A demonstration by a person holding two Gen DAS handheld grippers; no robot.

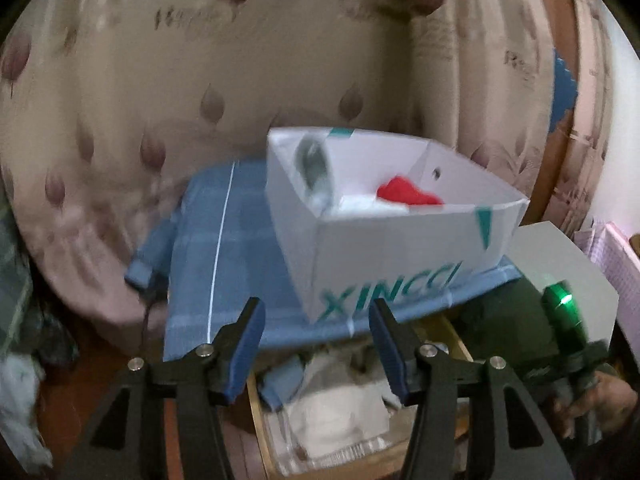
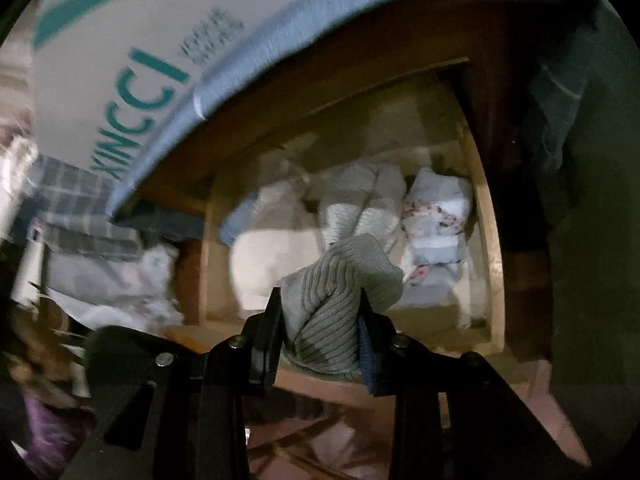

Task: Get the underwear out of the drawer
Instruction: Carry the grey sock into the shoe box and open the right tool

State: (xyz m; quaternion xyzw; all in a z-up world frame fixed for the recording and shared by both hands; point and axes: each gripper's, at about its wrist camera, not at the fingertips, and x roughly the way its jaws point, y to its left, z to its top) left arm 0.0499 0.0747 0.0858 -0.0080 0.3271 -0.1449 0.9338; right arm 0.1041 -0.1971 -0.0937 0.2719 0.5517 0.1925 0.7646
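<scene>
Gripping a bunched grey ribbed piece of underwear (image 2: 340, 300) between its clamped jaws, the right gripper (image 2: 320, 312) holds it above the front edge of the open wooden drawer (image 2: 486, 216), where more folded white and floral pieces (image 2: 436, 220) lie toward one o'clock. The left gripper (image 1: 316, 344) has its jaws apart with nothing between them, pointing at twelve o'clock toward a white box (image 1: 384, 248) on a blue plaid cloth (image 1: 224, 248). Inside the box, toward one o'clock, lie red fabric (image 1: 408, 194) and white fabric.
</scene>
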